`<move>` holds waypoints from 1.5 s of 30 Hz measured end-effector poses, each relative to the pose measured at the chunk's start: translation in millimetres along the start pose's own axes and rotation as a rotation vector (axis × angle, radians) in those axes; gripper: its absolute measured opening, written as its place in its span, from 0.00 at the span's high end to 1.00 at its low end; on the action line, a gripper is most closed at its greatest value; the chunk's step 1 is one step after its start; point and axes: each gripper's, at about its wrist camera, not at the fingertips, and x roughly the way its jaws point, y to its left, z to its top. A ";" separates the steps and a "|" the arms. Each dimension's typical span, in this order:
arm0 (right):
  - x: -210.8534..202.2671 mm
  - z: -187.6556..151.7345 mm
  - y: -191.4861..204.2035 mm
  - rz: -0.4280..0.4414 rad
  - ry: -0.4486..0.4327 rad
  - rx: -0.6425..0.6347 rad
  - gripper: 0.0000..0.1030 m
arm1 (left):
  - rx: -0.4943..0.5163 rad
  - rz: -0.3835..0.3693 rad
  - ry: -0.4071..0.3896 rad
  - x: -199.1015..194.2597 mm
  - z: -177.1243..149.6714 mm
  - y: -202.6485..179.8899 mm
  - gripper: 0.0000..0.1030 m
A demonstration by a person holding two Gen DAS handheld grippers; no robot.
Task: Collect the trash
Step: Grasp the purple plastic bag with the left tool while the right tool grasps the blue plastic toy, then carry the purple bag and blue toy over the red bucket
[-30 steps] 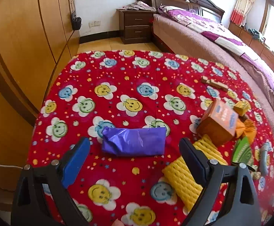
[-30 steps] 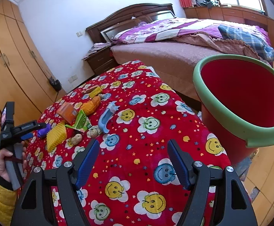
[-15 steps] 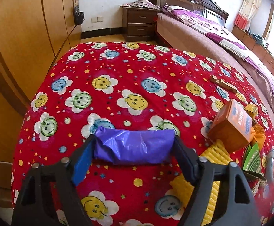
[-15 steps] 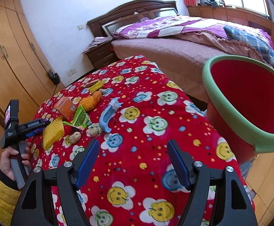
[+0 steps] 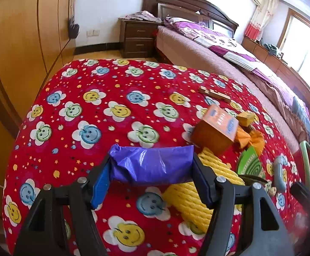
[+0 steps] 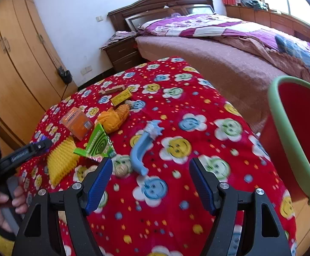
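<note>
Since a second ago our left gripper (image 5: 150, 179) has come forward over the purple bag (image 5: 150, 164) and its jaws have just been closing; the bag now sits squarely between them, both ends pressed against the pads and bunched a little, low and centre in the left wrist view. We read that as a grip on the bag, which looks just clear of the red cloth (image 5: 112, 106), though we cannot be sure it is free of it.

Our right gripper (image 6: 150, 181) has swung towards the clutter; its jaws stand wide apart with nothing between them, hovering above the cloth in the lower middle of its frame. The blue toy (image 6: 142, 149) and a small round lump (image 6: 122, 168) lie just beyond its tips.

The bin (image 6: 293, 138), red with a green rim, stands off the table's edge at the right of the right wrist view, well apart from the bag.

To do this step well, we judge the squeeze should stay firm, since thin plastic is slippery and can slide out endwise. Lift straight up before travelling, so the bag does not drag the yellow pad (image 5: 197, 196) just beside it, at lower right. Carry it over the orange box (image 5: 216, 132) and green packet (image 5: 248, 162), not through them, and let go only once we are above the bin's mouth.
</note>
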 end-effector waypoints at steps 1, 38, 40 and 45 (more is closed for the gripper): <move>2.1 1.0 1.2 -0.002 0.001 -0.007 0.27 | 0.008 0.002 -0.003 -0.6 -3.0 -2.9 0.33; -46.4 -13.4 -17.6 0.054 -0.076 0.056 0.86 | 0.064 -0.119 -0.044 -49.0 -25.3 -44.1 0.33; -58.1 -15.7 -21.2 0.055 -0.095 0.058 0.86 | 0.071 -0.129 -0.049 -56.4 -28.2 -50.2 0.33; -81.4 -20.2 -30.7 0.055 -0.136 0.069 0.86 | 0.104 -0.149 -0.042 -69.2 -34.2 -69.3 0.33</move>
